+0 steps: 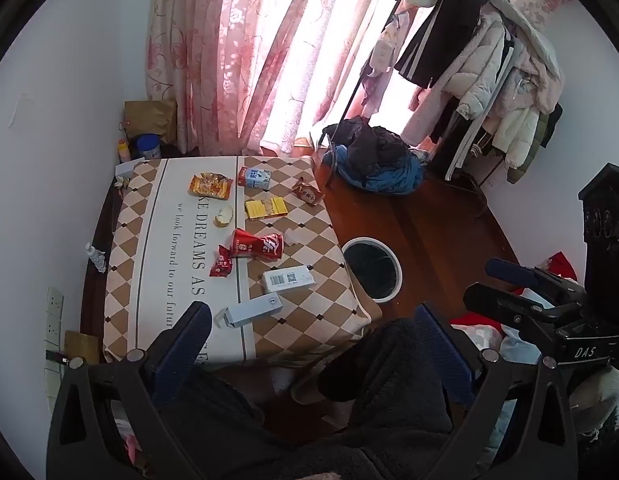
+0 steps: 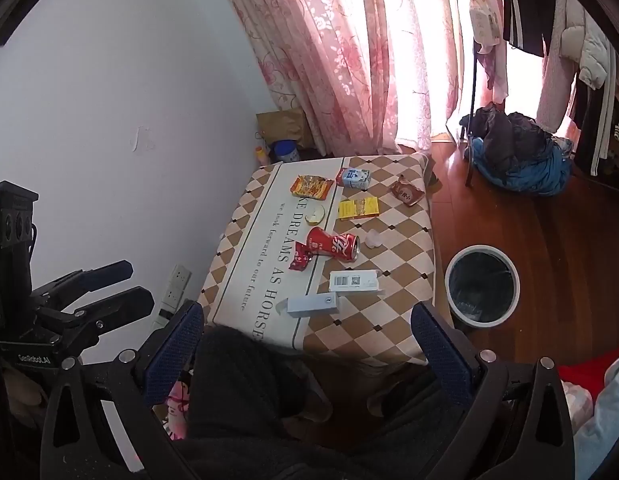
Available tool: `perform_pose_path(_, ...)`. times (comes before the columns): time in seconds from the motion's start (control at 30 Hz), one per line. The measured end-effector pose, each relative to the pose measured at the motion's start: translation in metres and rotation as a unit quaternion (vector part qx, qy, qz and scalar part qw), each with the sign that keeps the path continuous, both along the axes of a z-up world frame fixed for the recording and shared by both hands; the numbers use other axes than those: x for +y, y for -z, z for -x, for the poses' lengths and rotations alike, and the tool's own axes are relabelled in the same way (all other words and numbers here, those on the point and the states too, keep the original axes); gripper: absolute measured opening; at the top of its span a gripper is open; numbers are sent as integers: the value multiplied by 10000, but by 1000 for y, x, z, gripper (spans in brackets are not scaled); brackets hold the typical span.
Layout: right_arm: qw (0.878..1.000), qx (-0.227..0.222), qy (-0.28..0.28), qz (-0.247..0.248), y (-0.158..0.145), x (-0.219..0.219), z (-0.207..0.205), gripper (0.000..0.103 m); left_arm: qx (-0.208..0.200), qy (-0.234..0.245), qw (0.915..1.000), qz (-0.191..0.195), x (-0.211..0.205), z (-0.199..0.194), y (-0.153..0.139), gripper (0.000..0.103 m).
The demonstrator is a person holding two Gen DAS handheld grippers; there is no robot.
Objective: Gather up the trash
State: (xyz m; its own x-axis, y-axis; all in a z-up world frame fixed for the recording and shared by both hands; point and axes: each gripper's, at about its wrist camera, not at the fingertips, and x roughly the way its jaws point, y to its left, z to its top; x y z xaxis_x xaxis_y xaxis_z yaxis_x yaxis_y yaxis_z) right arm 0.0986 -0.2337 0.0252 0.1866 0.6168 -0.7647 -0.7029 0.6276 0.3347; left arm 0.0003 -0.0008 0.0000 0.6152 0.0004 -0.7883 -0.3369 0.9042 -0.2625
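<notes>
While both claws hover short of the bench with nothing between their fingers, the left claw (image 1: 309, 344) and the right claw (image 2: 307, 344) each stand released, jaws spread wide; nearest on the cloth-covered bench (image 2: 369, 332) lies a pale blue box (image 2: 312, 305), and just beyond it a white box (image 2: 354, 281) with a barcode; past these a crushed red can (image 2: 334, 244) lies on its side, a small red wrapper (image 2: 300, 261) touching its left end and a crumpled tissue (image 2: 374, 239) near its right; farther on sit a yellow box (image 2: 358, 208) and a round pale piece (image 2: 314, 214); at the far edge are an orange wrapper (image 2: 311, 186), a milk carton (image 2: 354, 178) and a brown wrapper (image 2: 407, 191); on the floor right of the bench stands a white bin (image 2: 482, 286), upright, with a dark liner.
</notes>
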Motion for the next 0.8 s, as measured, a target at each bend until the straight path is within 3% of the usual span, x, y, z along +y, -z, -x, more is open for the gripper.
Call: perform_pose_path(0.8,9999,29,-65,-94,0,-3,6,103,-113,69,9997,188,-4,2,-8,103)
